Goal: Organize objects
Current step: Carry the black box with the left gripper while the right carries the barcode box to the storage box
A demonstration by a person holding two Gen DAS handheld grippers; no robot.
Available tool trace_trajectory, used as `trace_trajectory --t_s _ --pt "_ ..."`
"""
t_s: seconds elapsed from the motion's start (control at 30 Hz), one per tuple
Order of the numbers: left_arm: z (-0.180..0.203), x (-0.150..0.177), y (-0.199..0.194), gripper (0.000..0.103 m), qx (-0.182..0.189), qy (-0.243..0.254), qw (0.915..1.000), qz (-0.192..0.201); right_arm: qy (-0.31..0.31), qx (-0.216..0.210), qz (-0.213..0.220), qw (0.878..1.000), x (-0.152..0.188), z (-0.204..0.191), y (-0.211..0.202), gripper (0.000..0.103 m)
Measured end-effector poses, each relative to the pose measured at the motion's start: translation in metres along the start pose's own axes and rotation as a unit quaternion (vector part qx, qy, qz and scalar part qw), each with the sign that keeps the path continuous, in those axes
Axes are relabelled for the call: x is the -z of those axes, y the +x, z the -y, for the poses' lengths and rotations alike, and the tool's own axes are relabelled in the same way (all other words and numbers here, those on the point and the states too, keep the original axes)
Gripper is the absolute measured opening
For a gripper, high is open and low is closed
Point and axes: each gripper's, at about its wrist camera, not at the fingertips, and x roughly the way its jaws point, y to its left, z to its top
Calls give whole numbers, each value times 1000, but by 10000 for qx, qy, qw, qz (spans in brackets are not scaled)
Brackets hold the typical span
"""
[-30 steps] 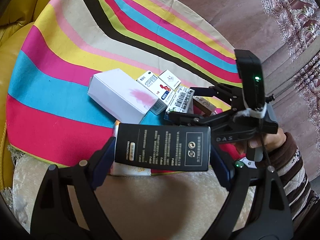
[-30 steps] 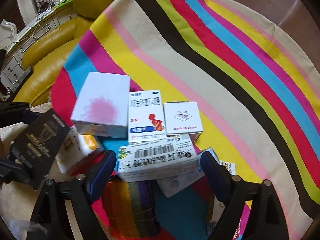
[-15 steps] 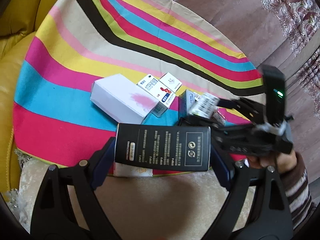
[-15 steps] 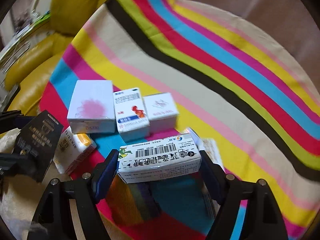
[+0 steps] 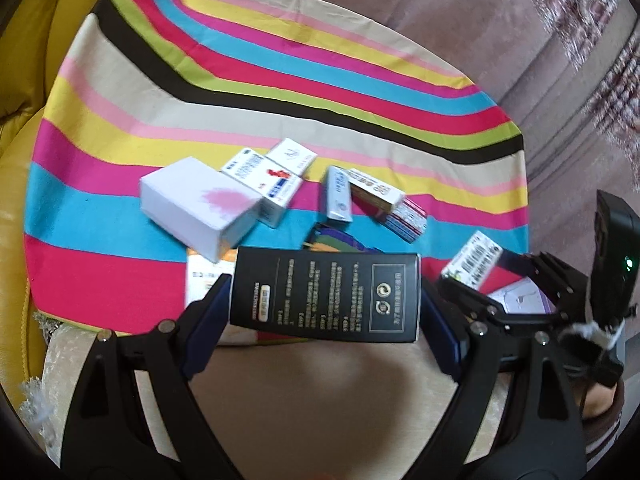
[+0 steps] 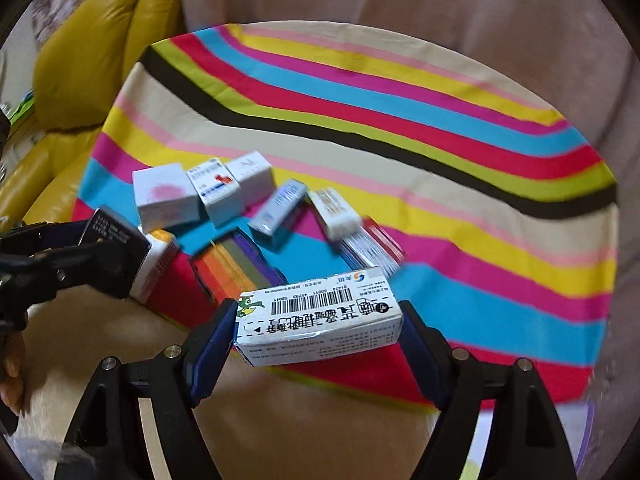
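Striped cloth [image 5: 280, 92] spread over a sofa, small boxes scattered on it. Left tool [image 5: 324, 300] is clamped on a black box [image 5: 326, 294]; right tool [image 6: 316, 328] grips a white barcoded box [image 6: 318, 320], both lifted clear of the cloth.

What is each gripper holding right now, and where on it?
Left gripper clamps the black box by its two short ends. Right gripper clamps the white barcode box by its two short ends.
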Motion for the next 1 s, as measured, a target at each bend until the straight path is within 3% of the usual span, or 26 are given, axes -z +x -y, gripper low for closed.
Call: trace_trajectory --t_s 0.37,0.53,1.0 --pt "63 9 13 89 27 788 9965 -290 890 388 42 9953 49 35 -35 79" --pt "98 15 21 89 227 1119 9925 -447 1377 480 72 9893 71 62 -50 79" --pt "198 35 56 89 469 2066 9730 -913 2549 1099 -41 9607 158 154 -80 79"
